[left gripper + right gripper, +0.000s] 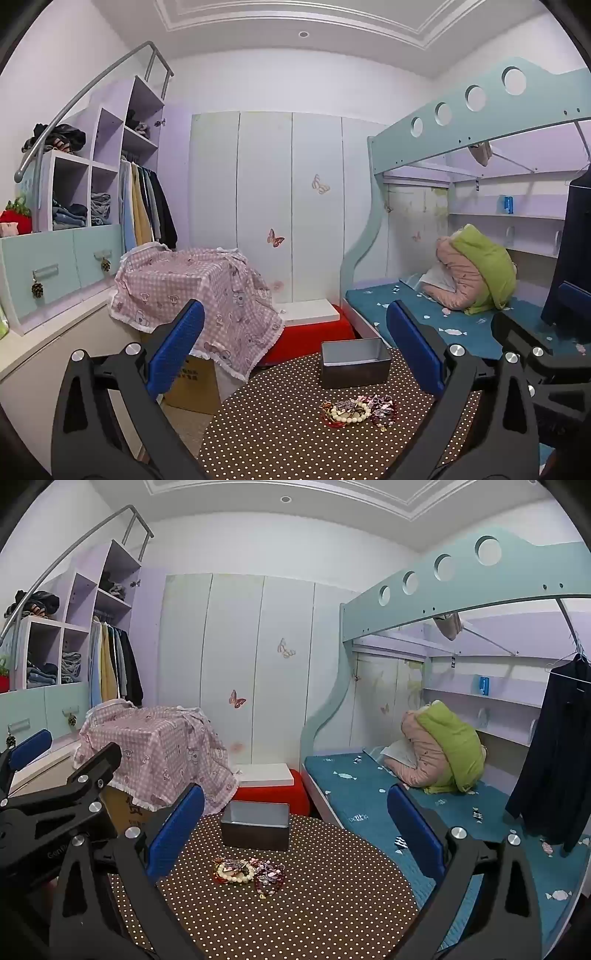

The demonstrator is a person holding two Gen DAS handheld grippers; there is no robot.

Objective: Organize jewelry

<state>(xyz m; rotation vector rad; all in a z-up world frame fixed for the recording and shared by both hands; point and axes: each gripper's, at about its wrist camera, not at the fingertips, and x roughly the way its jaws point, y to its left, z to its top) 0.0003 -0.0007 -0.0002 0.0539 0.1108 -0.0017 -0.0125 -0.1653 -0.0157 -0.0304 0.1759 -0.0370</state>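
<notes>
While both hand-held tools hung over a round table, the left gripper (295,347), black-framed with blue-padded fingers (177,347), stood spread wide with nothing between its jaws, tilted slightly downward. The right gripper (295,827), of the same build, was likewise spread wide and held nothing; part of its black frame showed at the right edge of the left wrist view. Ahead of both, on the brown tablecloth with white polka dots (280,439), lay a small heap of jewelry (356,410): a cream beaded bracelet (232,874), dark red beads and tangled strands, touching one another. Just beyond the heap, apart from it, an open rectangular grey metal box (255,825) sat near the table's far edge. Behind the table stood a red stool (273,794) and a cardboard carton draped in a pink checked cloth (192,291). White wardrobe doors with butterfly stickers (277,206) closed the room's far side, with a pale blue bunk bed (369,797) to the right.
</notes>
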